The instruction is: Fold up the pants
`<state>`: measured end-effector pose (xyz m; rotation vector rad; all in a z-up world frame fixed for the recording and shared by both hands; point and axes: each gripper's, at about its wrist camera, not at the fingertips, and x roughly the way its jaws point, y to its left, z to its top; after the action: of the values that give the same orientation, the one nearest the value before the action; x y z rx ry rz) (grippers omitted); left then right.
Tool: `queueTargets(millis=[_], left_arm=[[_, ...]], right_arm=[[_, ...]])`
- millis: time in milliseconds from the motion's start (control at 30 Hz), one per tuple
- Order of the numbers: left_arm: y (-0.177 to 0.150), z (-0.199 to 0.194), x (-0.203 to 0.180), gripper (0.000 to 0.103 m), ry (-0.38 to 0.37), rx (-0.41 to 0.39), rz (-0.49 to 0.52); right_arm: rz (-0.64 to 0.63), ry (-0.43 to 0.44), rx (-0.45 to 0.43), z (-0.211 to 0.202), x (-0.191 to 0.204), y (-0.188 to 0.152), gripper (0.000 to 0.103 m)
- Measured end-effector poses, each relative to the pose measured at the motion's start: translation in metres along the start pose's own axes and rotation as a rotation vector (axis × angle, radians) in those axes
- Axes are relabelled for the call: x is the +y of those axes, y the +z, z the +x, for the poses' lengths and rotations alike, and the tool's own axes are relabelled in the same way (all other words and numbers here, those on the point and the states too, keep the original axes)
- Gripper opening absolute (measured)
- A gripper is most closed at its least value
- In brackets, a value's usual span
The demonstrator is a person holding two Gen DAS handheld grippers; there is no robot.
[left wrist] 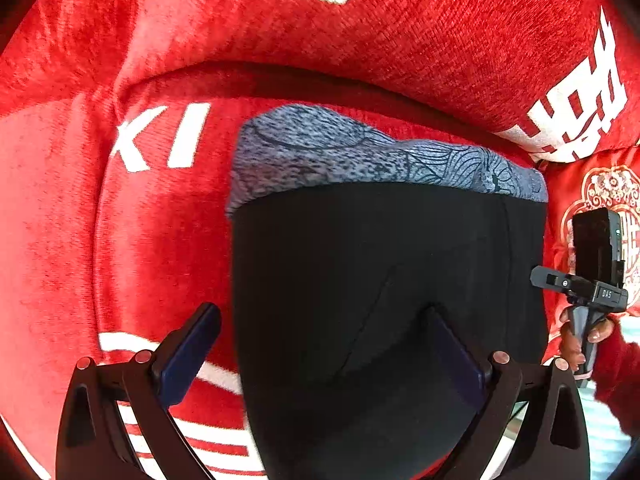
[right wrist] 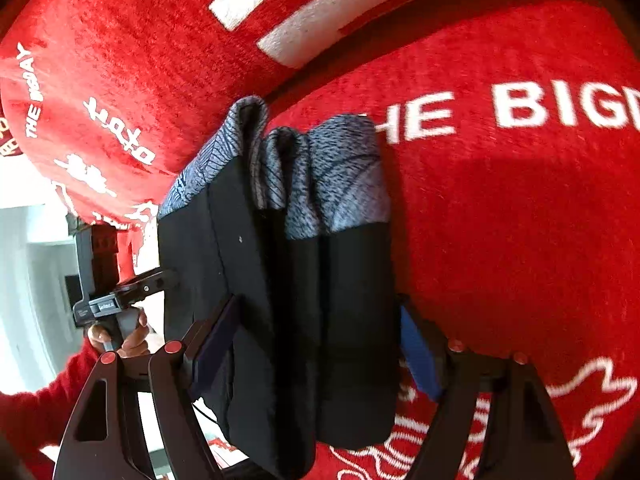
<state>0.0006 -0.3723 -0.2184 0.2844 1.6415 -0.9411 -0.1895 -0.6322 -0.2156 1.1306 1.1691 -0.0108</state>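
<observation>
Two grippers, one garment. Left gripper [left wrist: 320, 344]: fingers spread wide in its own wrist view — one blue pad over the red cover, the other over black cloth, nothing pinched between them. Pants [left wrist: 384, 280] — black with a grey-blue patterned waistband [left wrist: 360, 156] — lie on a red sofa cover [left wrist: 80, 220], folded into a compact stack; from the right wrist view the pants [right wrist: 296, 320] show several layers side by side, waistband edges bunched at the far end. Right gripper [right wrist: 320, 344]: fingers straddle the stack, one on each flank, fairly wide; whether the pads press the cloth or just stand beside it I cannot tell, since the right pad is partly hidden behind the bundle. Judgement: folding looks nearly complete, layers already gathered; what remains is likely squaring the uneven waistband edges and letting the bundle settle flat. Legible writing, left to right: on the cover in the right view, small "THE BIGDAY" [right wrist: 34, 92], then large "HE BIG" [right wrist: 500, 110] running off frame; in the left view "KI" [left wrist: 164, 138] and white characters [left wrist: 576, 112] too distorted to read. Device markings on the grippers are too small to read with confidence.
</observation>
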Motion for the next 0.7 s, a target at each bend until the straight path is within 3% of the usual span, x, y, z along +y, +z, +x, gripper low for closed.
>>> queueTargets(millis=[167, 300, 433, 533, 700], left_arm=[[-0.004, 0.006, -0.007, 0.101, 0.008, -0.033, -0.036], [-0.013, -0.005, -0.023, 0.078, 0.016, -0.097, -0.007], [-0.02, -0.019, -0.038, 0.06, 0.041, -0.136, 0.022], [-0.024, -0.027, -0.048, 0.057, 0.051, -0.147, 0.021], [-0.042, -0.05, -0.053, 0.057, 0.054, -0.163, 0.003]], right_arm=[[0.023, 0.012, 0.004, 0.004, 0.0, 0.006, 0.08], [0.04, -0.026, 0.008, 0.003, 0.009, 0.005, 0.07], [0.051, -0.006, -0.015, -0.005, 0.016, 0.001, 0.05], [0.073, 0.041, -0.033, -0.015, 0.021, -0.004, 0.043], [0.038, 0.068, -0.016, -0.029, 0.033, -0.017, 0.042]])
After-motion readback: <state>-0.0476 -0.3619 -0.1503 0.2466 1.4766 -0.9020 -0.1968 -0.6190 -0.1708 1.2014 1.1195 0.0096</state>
